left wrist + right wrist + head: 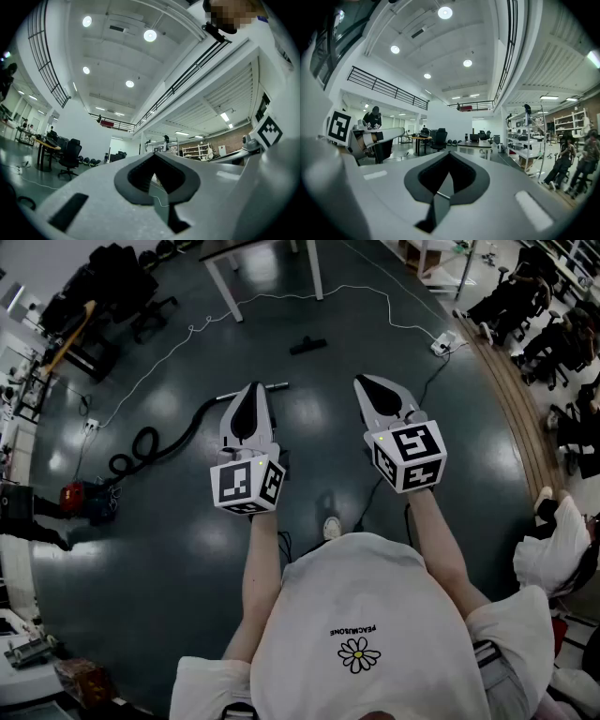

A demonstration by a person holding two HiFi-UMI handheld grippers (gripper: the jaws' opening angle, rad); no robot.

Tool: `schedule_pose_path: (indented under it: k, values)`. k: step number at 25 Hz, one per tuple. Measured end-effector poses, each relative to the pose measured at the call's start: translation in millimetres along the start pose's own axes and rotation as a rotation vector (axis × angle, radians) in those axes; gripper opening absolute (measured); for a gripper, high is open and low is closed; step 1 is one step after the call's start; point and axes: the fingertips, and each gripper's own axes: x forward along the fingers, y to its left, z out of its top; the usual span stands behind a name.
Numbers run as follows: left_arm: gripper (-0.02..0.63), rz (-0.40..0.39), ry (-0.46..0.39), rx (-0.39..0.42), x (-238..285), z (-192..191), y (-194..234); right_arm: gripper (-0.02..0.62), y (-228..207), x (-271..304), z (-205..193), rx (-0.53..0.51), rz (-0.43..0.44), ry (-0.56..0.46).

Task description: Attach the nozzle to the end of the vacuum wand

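Tongs: the left tongs and the right tongs are both pressed together, with nothing between them; past their tips only the hall shows.
Position: in the head view both pairs are held out side by side in front of the person's chest, well above the floor and touching none of the task's things.
Wand: the wand lies flat on the floor, partly hidden behind the left tongs. Its silver end pokes out just beside their tip, and that end looks bare.
Hose: a black hose runs from the wand's other end, curls away to the left and leads toward a red vacuum body.
Nozzle: the nozzle, a small dark piece, lies alone on the floor farther out than the wand's end, apart from it and not touching it.
Cable: a white cable snakes across the floor beyond the nozzle.
Done: nothing yet, as far as these views show; neither part is lifted or held.
Left: by my reading, the whole job. The wand and the nozzle each need gripping, and the nozzle must be lined up with the bare end and pushed on until seated.
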Motion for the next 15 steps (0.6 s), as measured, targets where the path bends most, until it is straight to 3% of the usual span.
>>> schedule_pose_path:
  k: [9,15]
  values:
    - [0.003,0.000,0.010,-0.007,18.5,0.4,31.3,0.005,1.6,37.3,4.5,0.007,0.003,0.028]
    - [0.003,-0.003,0.016,0.007,19.7,-10.6,62.6,0.005,18.4,65.3,-1.6,-0.030,0.062,0.046]
